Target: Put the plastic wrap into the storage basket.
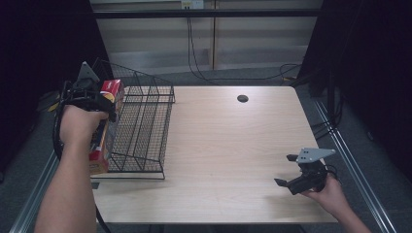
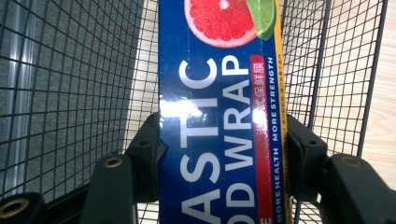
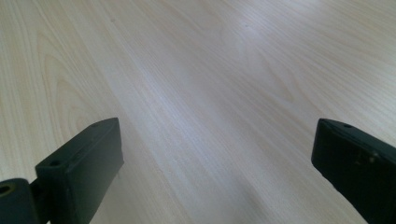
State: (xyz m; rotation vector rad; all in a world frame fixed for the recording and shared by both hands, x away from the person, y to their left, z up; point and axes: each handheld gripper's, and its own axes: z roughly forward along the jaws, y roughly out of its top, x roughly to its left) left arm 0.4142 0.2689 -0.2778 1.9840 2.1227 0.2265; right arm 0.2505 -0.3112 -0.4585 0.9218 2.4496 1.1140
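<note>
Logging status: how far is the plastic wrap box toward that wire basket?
Done: the left gripper has the plastic wrap box clamped. In hand: box held at the wire basket's near left side, mesh behind it. Left: lowering and releasing. Right gripper open, idle over the table.

"WRAP", "MORE STRENGTH" on blue box (image 2: 219, 116)
</note>
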